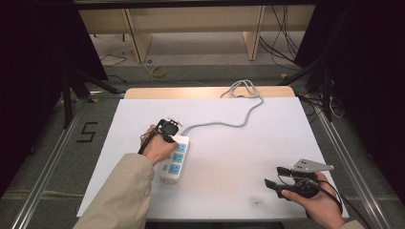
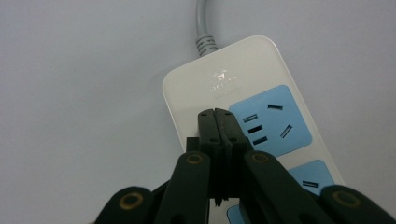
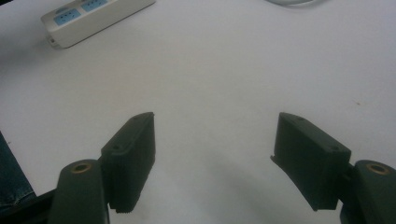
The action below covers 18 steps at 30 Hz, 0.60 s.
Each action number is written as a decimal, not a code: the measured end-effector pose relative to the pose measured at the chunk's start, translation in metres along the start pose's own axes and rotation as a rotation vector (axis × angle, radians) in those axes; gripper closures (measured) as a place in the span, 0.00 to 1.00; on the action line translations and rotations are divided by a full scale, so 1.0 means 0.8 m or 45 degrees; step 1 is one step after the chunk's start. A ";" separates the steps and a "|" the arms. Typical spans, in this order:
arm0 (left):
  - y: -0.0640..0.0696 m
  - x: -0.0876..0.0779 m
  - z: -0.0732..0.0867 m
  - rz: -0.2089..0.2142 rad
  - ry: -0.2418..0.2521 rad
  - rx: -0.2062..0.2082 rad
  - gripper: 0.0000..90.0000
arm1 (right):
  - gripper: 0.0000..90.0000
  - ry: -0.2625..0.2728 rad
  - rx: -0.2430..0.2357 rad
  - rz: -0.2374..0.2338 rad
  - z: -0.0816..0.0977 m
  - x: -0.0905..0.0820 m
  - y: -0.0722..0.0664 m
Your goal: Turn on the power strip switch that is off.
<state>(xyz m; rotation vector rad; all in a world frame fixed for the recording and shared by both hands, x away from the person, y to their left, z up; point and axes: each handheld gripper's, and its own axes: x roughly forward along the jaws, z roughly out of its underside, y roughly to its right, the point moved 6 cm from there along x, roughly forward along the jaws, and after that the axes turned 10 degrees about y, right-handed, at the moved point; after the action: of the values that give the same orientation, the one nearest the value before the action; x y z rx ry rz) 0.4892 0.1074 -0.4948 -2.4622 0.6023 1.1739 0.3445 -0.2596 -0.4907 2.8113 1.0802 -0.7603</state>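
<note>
A white power strip [image 1: 174, 160] with blue sockets lies on the white table sheet, its grey cable [image 1: 224, 121] running to the back edge. My left gripper [image 1: 173, 135] hangs over the strip's cable end. In the left gripper view its jaws are pressed together, and the left gripper [image 2: 217, 113] tips rest on the white top of the strip [image 2: 196, 86] beside the first blue socket [image 2: 271, 121]. Near the front right corner my right gripper [image 1: 276, 175] stands open with bare sheet between its jaws, as the right gripper view [image 3: 212, 140] shows. The power strip [image 3: 93, 16] lies far off there.
The white sheet [image 1: 248, 152] covers a wooden table [image 1: 143, 92]. Loose cables [image 1: 282, 43] lie on the floor beyond the table's back edge. Metal frame rails [image 1: 47, 157] run along both sides. A small dark speck [image 1: 258, 202] marks the sheet near the front.
</note>
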 end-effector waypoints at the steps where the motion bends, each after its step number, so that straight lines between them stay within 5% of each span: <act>1: 0.000 0.000 0.000 0.000 0.000 0.000 1.00 | 0.33 -0.001 -0.001 0.001 0.000 0.000 0.000; 18: 0.002 0.000 0.001 -0.013 0.009 0.041 1.00 | 0.33 0.000 0.001 0.000 0.000 0.000 0.000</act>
<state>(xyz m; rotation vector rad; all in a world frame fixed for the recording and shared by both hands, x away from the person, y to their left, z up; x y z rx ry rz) 0.4879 0.1065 -0.4950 -2.4408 0.6051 1.1438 0.3448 -0.2595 -0.4904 2.8119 1.0804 -0.7605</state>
